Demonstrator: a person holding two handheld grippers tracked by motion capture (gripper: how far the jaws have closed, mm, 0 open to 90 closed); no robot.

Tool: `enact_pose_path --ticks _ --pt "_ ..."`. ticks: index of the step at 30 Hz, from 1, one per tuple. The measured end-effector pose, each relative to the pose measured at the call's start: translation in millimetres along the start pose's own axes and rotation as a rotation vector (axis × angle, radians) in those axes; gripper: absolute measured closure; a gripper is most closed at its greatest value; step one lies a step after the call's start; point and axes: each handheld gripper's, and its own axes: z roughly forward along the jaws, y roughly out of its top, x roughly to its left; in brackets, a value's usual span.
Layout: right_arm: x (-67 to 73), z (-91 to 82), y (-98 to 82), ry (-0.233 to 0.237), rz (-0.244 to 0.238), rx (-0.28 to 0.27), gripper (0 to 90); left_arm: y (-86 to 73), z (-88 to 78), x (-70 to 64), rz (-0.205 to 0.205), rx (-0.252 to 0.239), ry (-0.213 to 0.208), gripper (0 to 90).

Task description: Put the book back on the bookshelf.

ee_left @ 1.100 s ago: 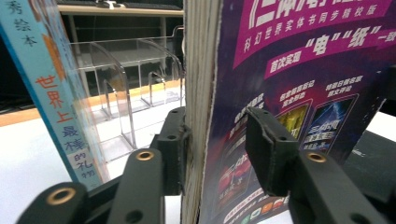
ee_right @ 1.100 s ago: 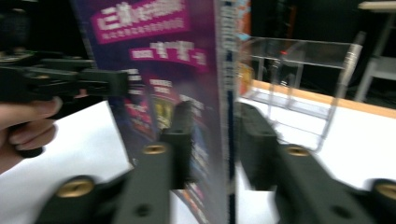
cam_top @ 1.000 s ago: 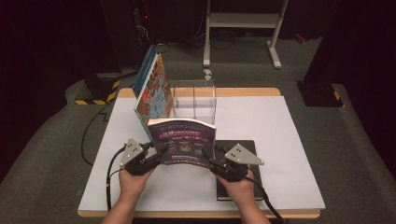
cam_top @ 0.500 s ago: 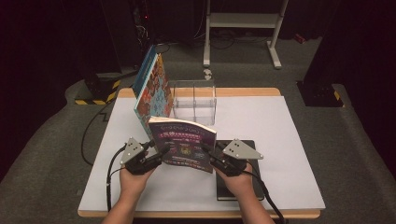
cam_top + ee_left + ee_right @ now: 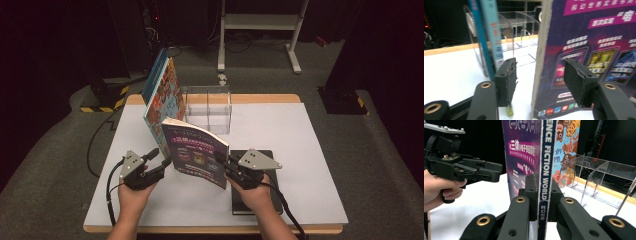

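Note:
A purple paperback (image 5: pixel 197 152) stands upright over the white table (image 5: pixel 305 145). My right gripper (image 5: pixel 220 161) is shut on its spine, which shows pinched between both pads in the right gripper view (image 5: pixel 541 187). My left gripper (image 5: pixel 161 157) is open at the book's left side. Its jaws have just been opening. In the left gripper view (image 5: pixel 542 80) the book's page edge (image 5: pixel 540 50) sits between the pads with gaps on both sides.
A colourful picture book (image 5: pixel 162 100) leans against a clear acrylic rack (image 5: pixel 207 107) at the back of the table. A flat black book (image 5: pixel 255 200) lies under my right hand. Cables trail from both grippers toward the front edge.
The left jaws have spread away from the book's edge. The right jaws have closed on the spine, and the book now tilts down toward the right.

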Motion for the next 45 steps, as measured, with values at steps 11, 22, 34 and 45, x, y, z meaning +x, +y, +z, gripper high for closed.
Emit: enact_pose_path --ticks 11,22,34,45 --pt "7.1 -2.5 -1.5 -0.014 -0.012 -0.006 83.3 -0.6 -1.0 -1.8 0.005 0.001 -0.014 37.9" --pt "10.8 -4.0 -3.9 -0.042 0.002 -0.027 83.5 -13.1 -7.5 7.9 0.028 0.003 -0.021 32.0" --pt "9.6 -1.8 -3.7 -0.063 0.051 -0.051 83.7 -33.0 -4.9 19.0 0.081 0.049 0.012 30.0" --pt "8.8 2.2 8.9 -0.125 0.040 -0.061 83.7 -39.4 -4.8 22.3 0.080 0.082 0.008 28.9"
